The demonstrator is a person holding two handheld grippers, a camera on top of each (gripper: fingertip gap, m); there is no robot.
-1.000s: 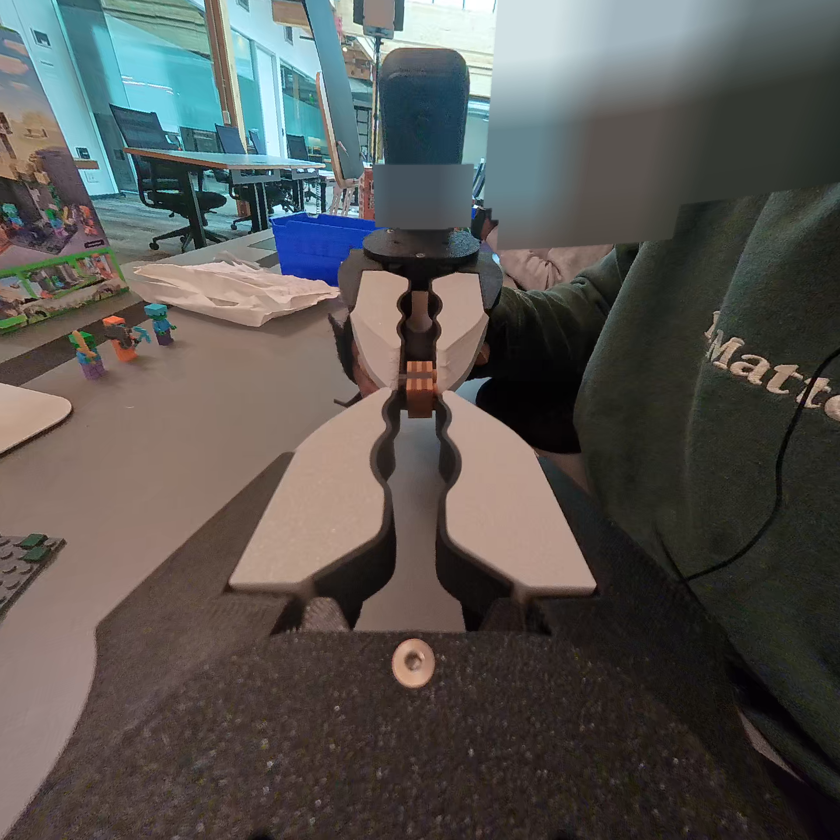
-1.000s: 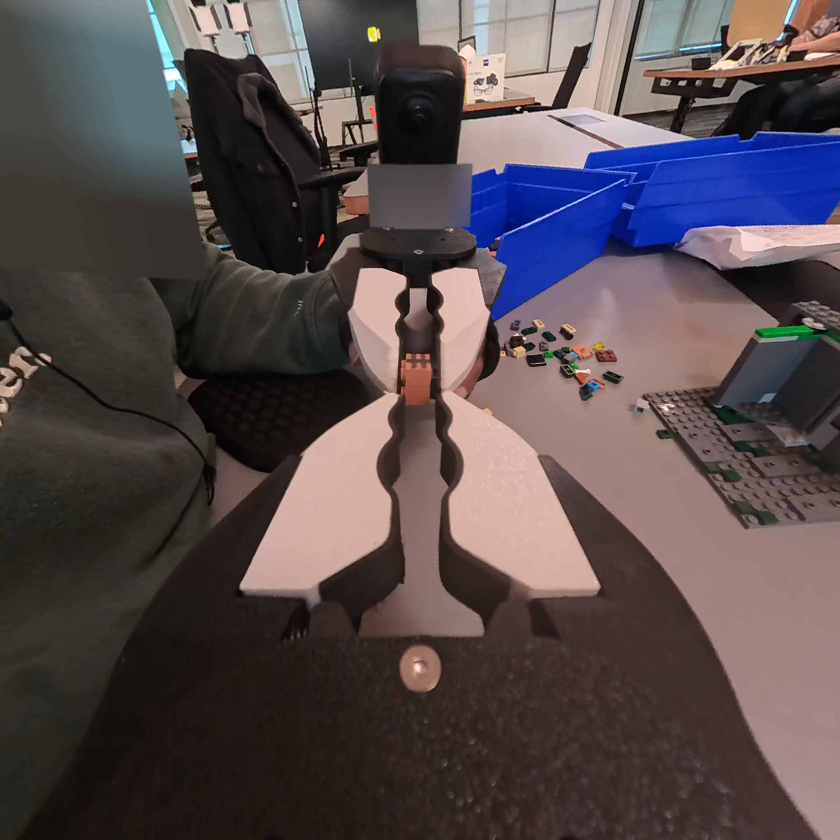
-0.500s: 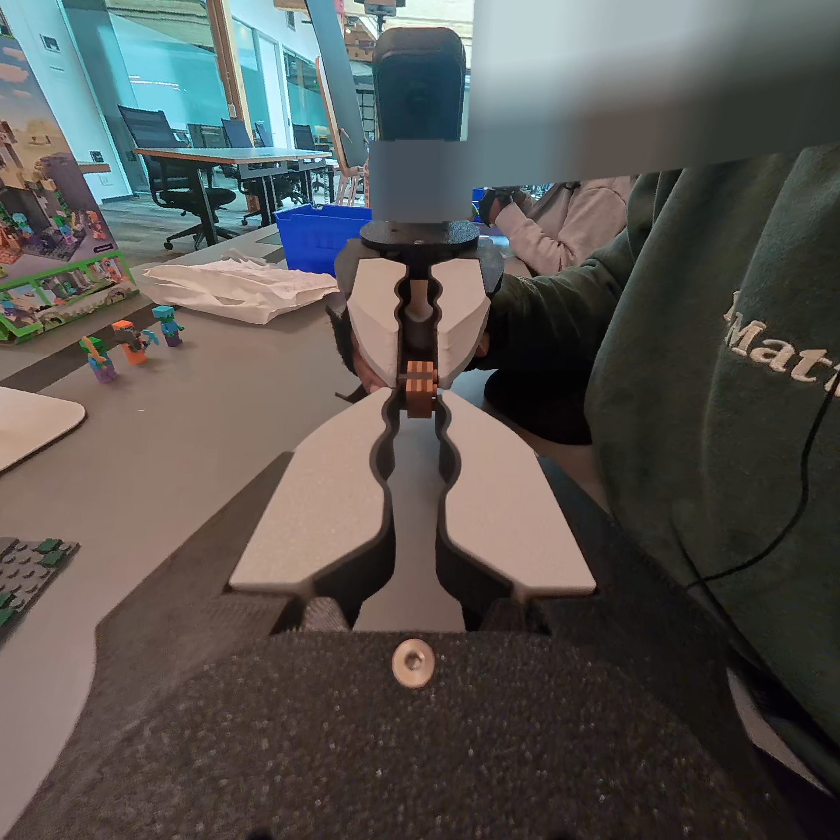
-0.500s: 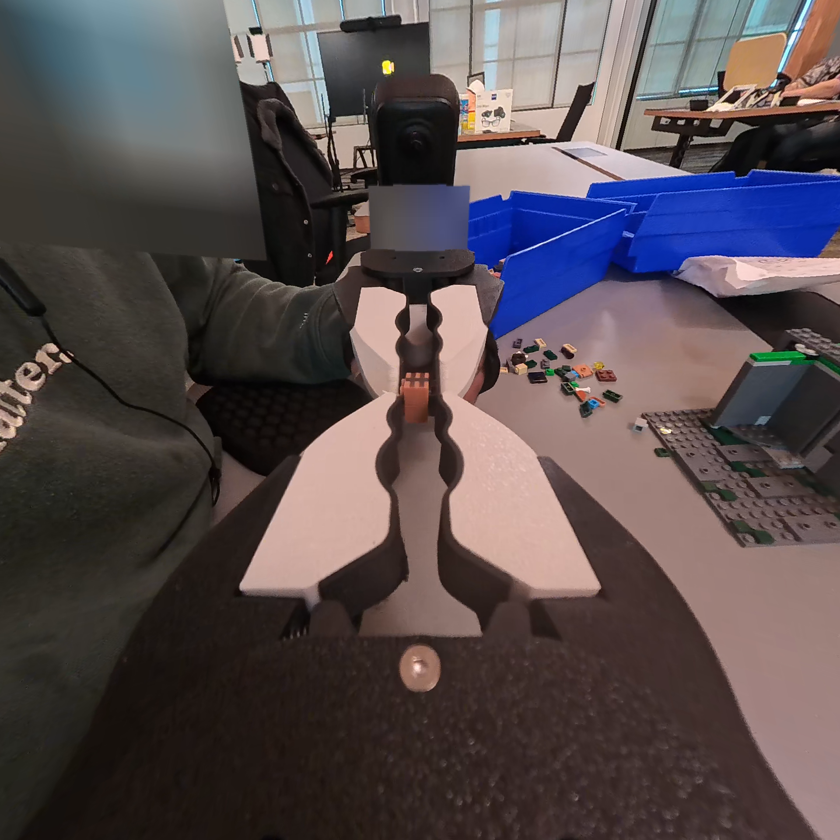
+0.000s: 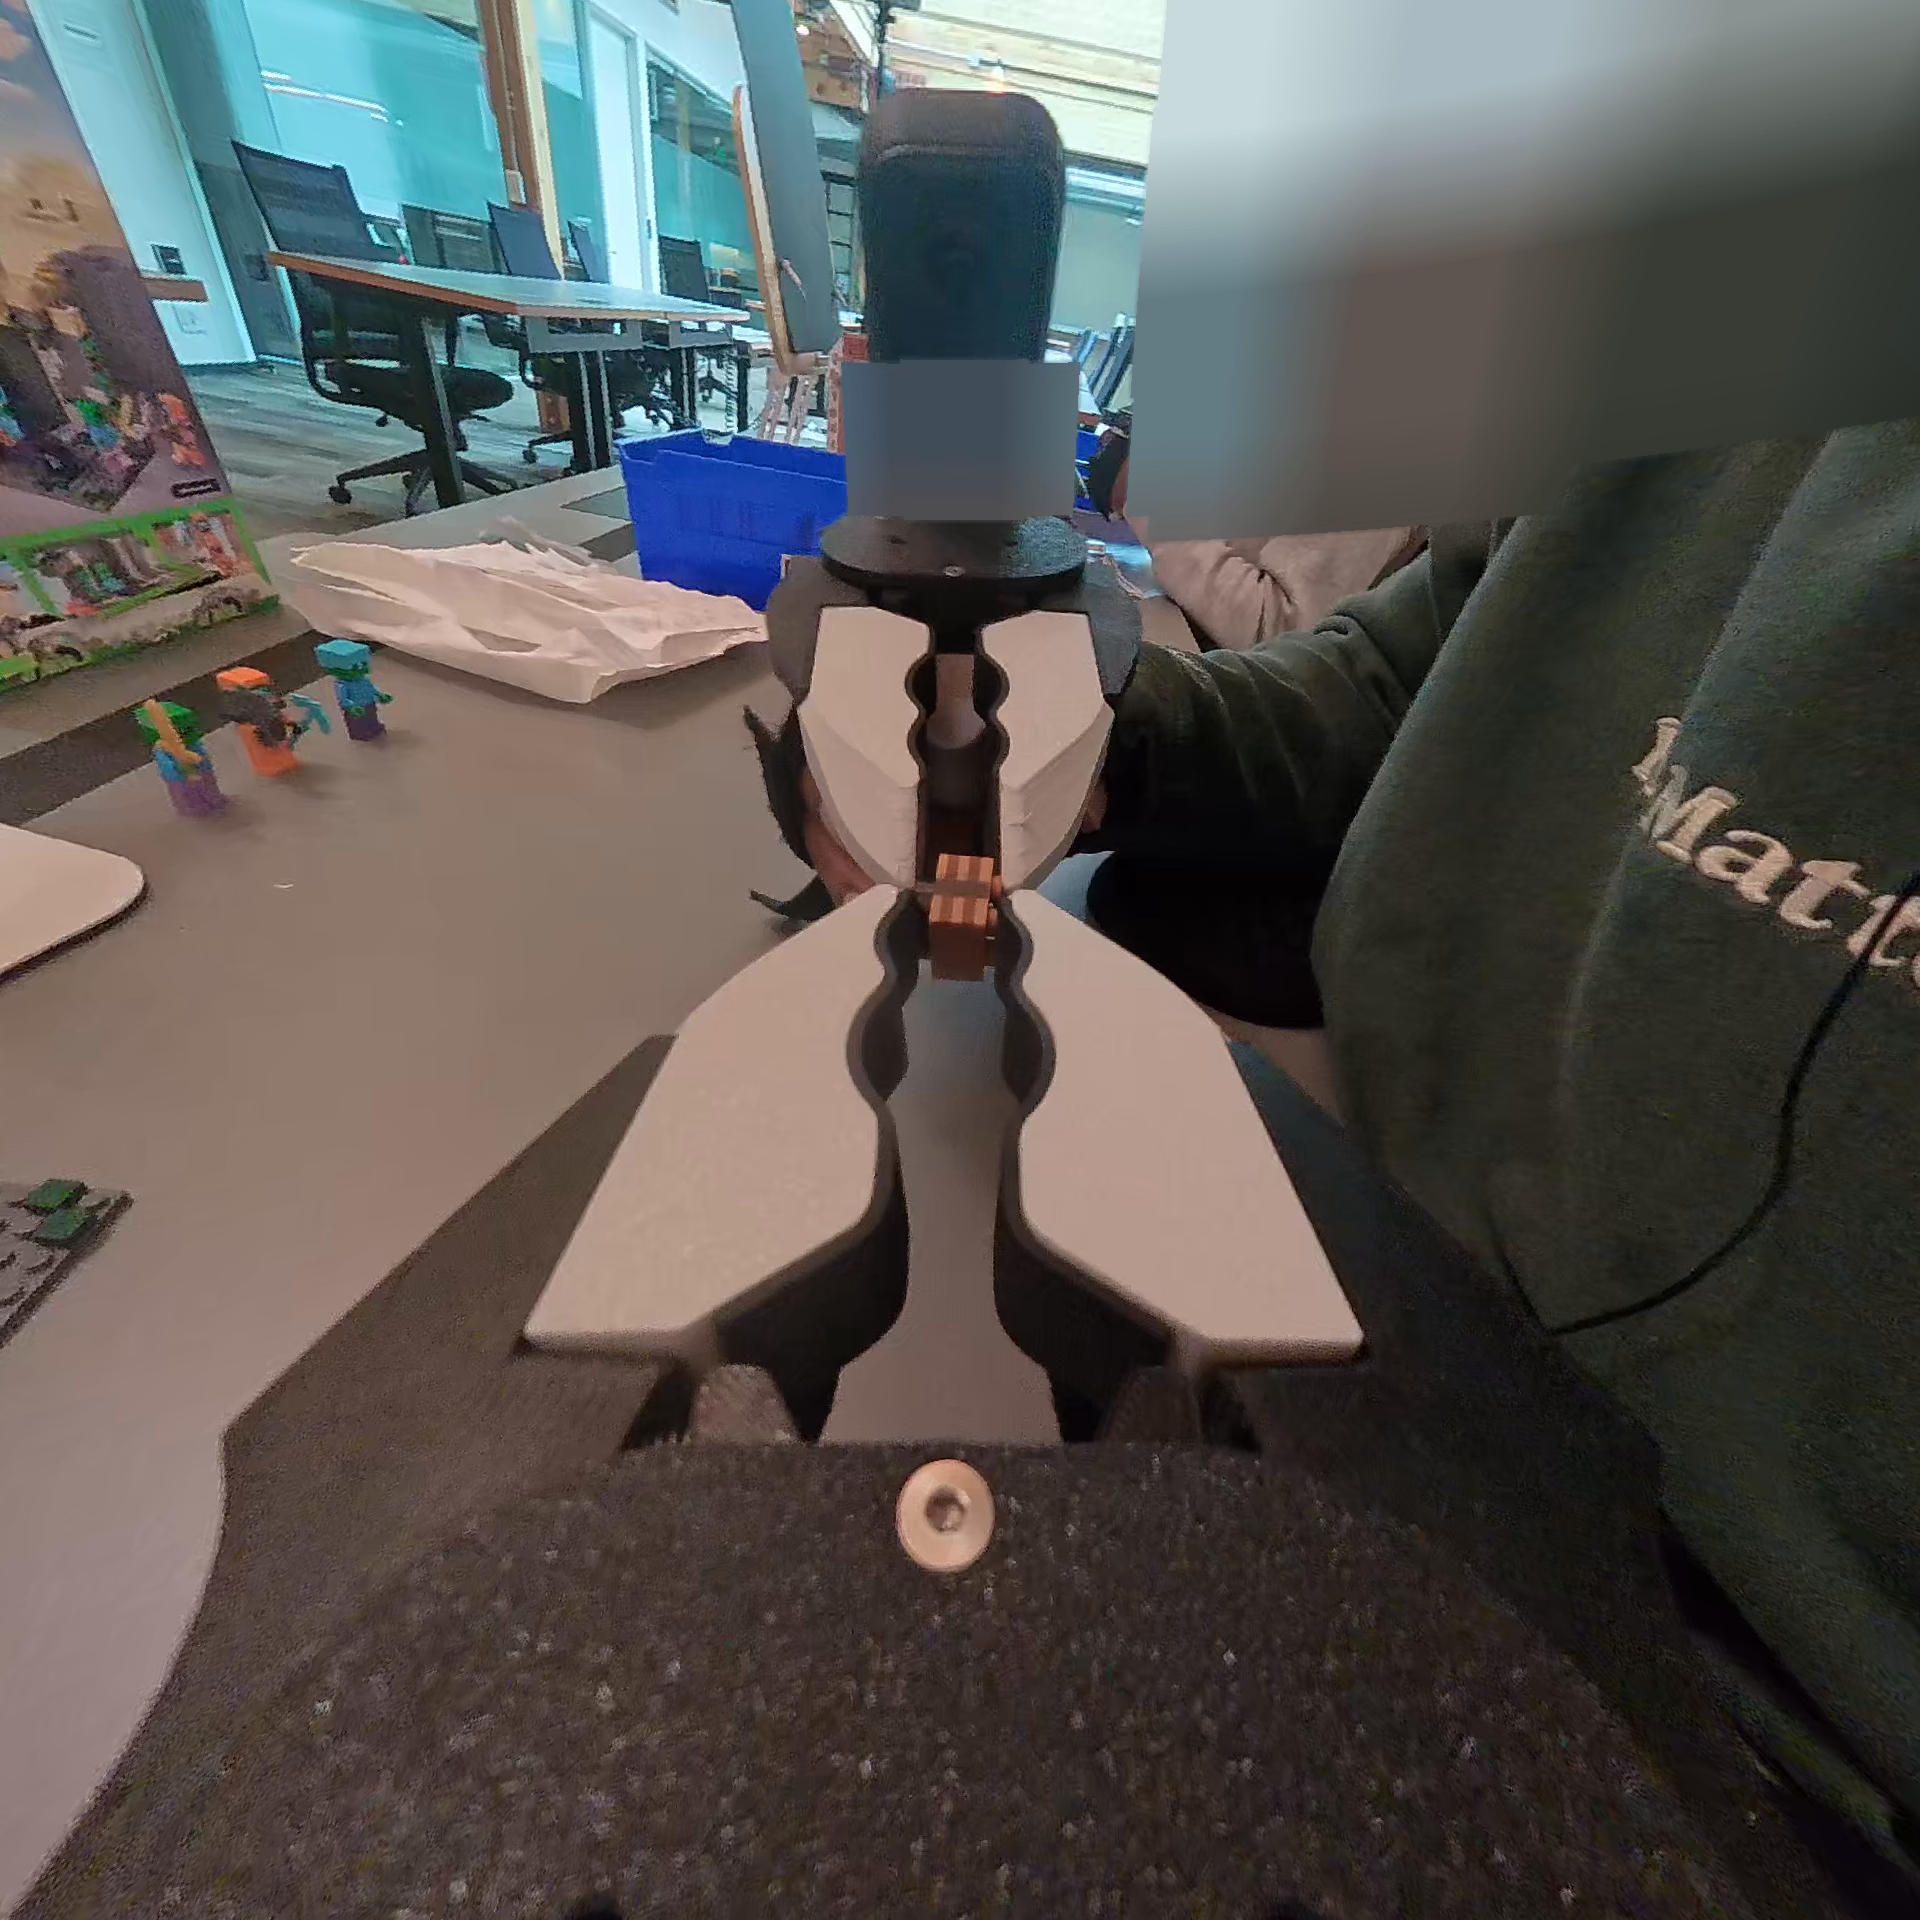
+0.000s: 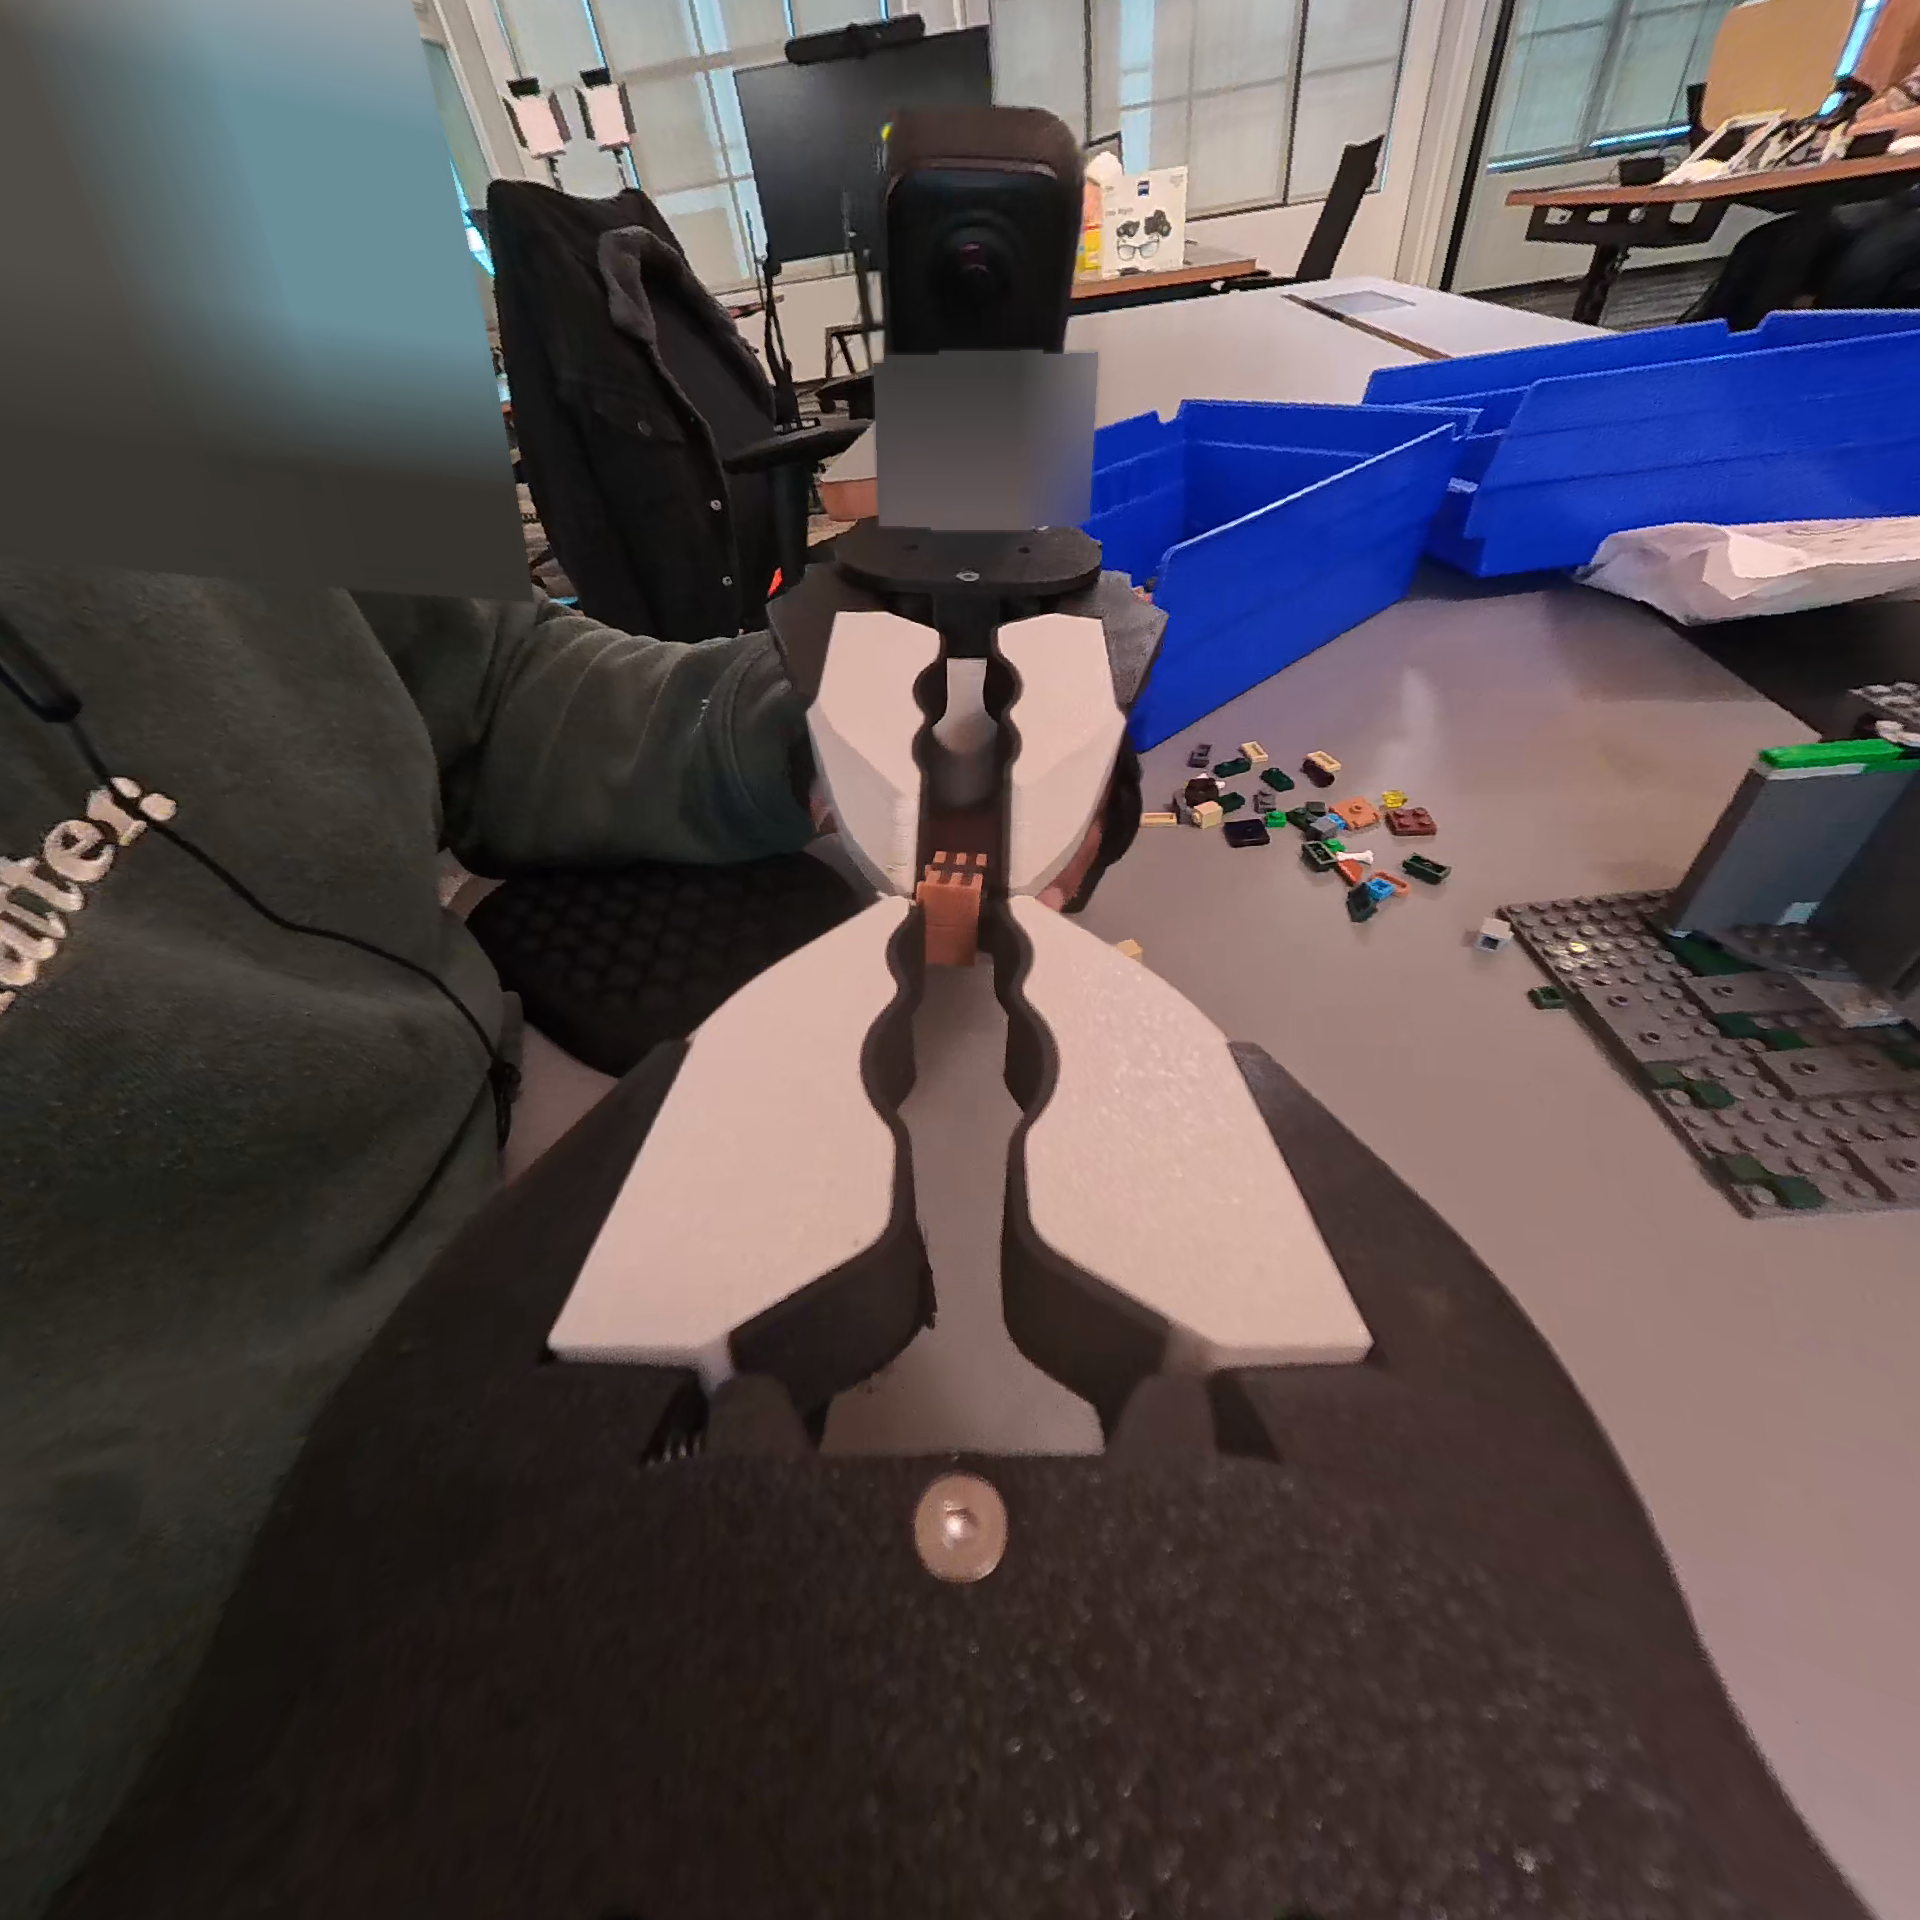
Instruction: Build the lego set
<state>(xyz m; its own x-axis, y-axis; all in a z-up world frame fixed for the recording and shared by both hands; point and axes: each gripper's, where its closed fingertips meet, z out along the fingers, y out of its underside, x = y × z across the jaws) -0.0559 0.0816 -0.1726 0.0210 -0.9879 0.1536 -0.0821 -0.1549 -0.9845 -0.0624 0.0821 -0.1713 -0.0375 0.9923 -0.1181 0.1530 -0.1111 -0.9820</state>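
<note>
My two grippers meet tip to tip above the grey table in front of a person in a green sweater. My left gripper (image 5: 956,909) is shut on a small brown and tan lego piece (image 5: 958,930). The right gripper's white fingers (image 5: 862,748) face it and close on the far end of the same piece. In the right wrist view my right gripper (image 6: 951,914) is shut on the brown piece (image 6: 948,920), whose tan studs point up. The left gripper's fingers (image 6: 862,748) hold its other end.
Loose small pieces (image 6: 1309,821) lie beside a grey baseplate (image 6: 1766,1049) with a grey structure (image 6: 1808,852). Blue bins (image 6: 1299,520) and a white bag (image 6: 1766,561) stand behind. Three minifigures (image 5: 260,727), the set's box (image 5: 94,468), a white bag (image 5: 520,613) and a baseplate corner (image 5: 42,1247) lie left. Both grippers' tips are close together, under 4 cm apart.
Both grippers have drifted slightly together while staying tip to tip. The brown piece stays clamped between them.
</note>
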